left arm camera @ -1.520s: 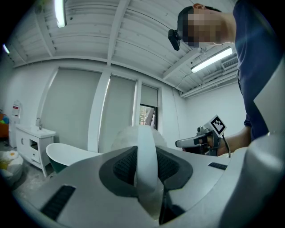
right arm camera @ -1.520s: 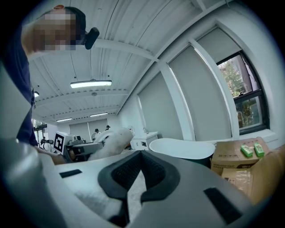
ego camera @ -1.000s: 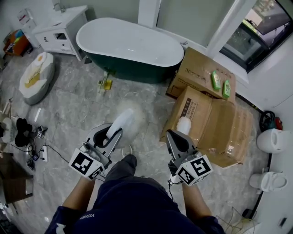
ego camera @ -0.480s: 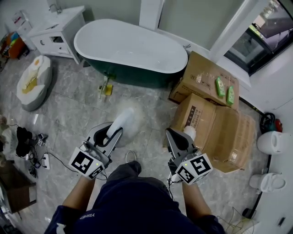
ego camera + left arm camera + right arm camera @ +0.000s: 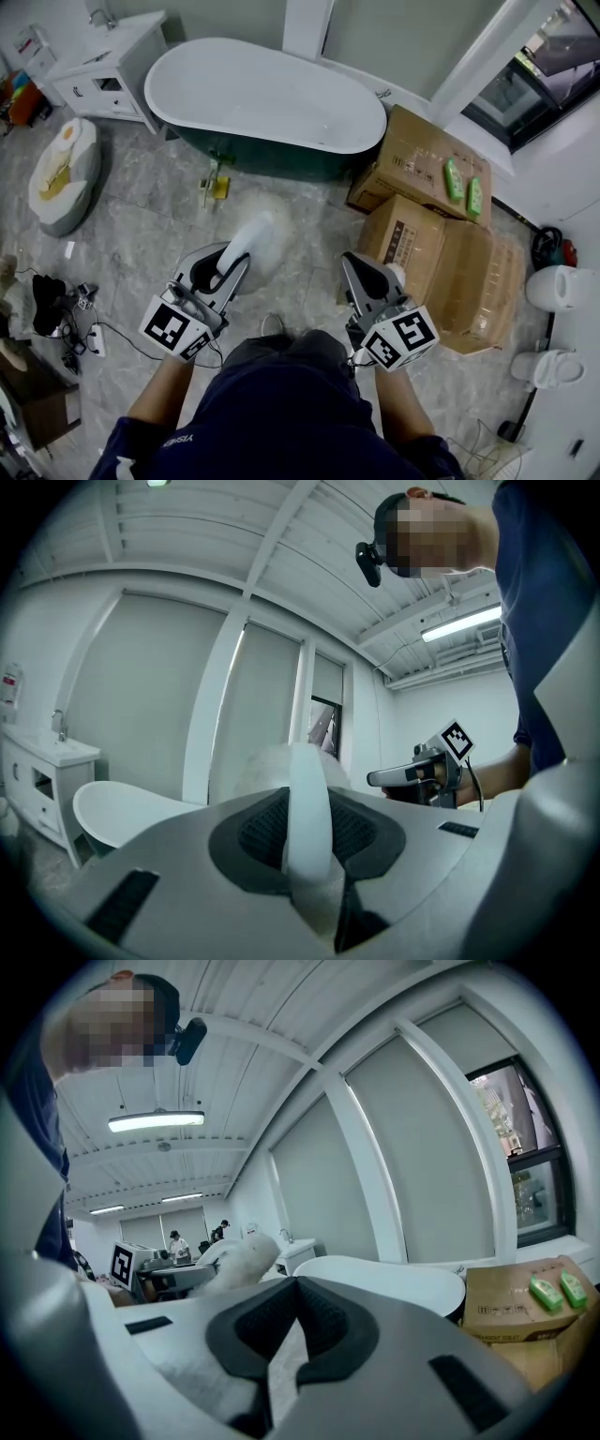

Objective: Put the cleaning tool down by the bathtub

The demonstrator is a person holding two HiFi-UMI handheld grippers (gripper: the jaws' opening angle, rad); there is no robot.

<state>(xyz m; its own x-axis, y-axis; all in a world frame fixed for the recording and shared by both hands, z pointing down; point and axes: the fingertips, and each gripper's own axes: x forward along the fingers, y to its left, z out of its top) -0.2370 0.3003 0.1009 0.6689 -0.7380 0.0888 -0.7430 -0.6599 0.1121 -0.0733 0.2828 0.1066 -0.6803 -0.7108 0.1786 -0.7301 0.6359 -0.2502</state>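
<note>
My left gripper (image 5: pixel 234 266) is shut on the white handle of the cleaning tool (image 5: pixel 255 239), whose fluffy white head sticks out past the jaws. In the left gripper view the handle (image 5: pixel 307 803) runs upright between the black pads. The green bathtub (image 5: pixel 375 117) with its white inside stands ahead on the marble floor, apart from both grippers. My right gripper (image 5: pixel 373 277) is held level beside the left one. Its pads meet in the right gripper view (image 5: pixel 292 1321). A small white patch shows at its tip from above; I cannot tell what that is.
Cardboard boxes (image 5: pixel 441 244) stand right of the tub, with two green bottles (image 5: pixel 464 183) on the far one. There is a white cabinet (image 5: pixel 108 66) left of the tub and a yellow item (image 5: pixel 216 183) on the floor before it. Cables (image 5: pixel 84 328) lie at the left. A toilet (image 5: pixel 562 286) is at the right.
Both grippers have been carried forward toward the tub; the floor items at the left have slid back in the picture. The left grip on the tool is unchanged.
</note>
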